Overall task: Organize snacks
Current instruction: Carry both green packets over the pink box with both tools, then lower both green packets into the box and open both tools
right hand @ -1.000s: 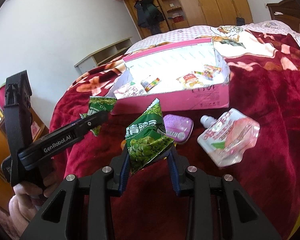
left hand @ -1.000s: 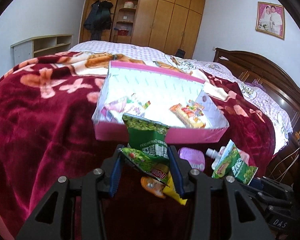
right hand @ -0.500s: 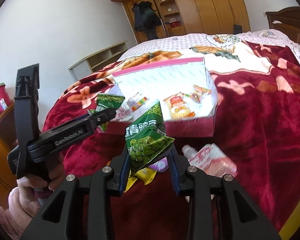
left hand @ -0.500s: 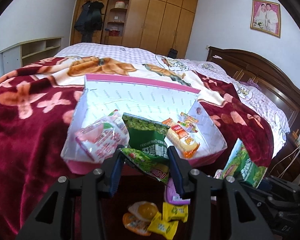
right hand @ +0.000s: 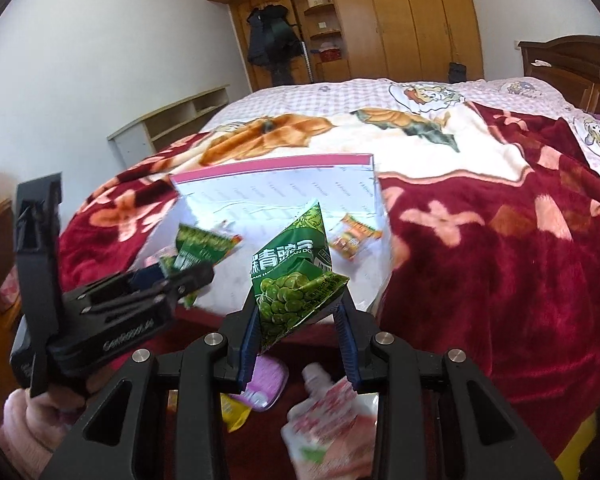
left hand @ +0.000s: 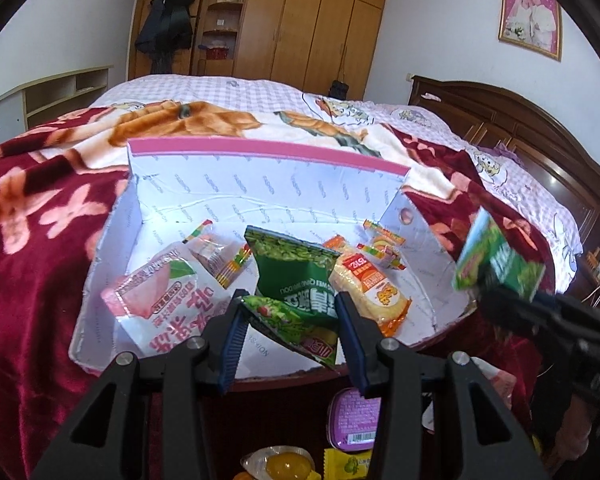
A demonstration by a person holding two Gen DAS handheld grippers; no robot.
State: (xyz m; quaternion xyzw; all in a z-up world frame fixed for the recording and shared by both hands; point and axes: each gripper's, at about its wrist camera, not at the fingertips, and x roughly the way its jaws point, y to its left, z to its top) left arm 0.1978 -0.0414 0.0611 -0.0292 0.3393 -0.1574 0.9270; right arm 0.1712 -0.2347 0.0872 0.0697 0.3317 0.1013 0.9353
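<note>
green pea packets [left hand: 296, 280], pink-rimmed box [left hand: 260, 152]

The green pea packet [right hand: 296, 276] held up in the right wrist view carries large white Chinese characters, 青豌豆 as far as the creases allow, over small Latin letters too fine to read. The black gripper [right hand: 168, 284] beside it bears "GenRobot" along its side, blurred. In the left wrist view, the other green packet [left hand: 300, 280] shows "QING WAN DOU" upside down.

Snack-crowded box [left hand: 260, 184] floor, bare far half
</note>
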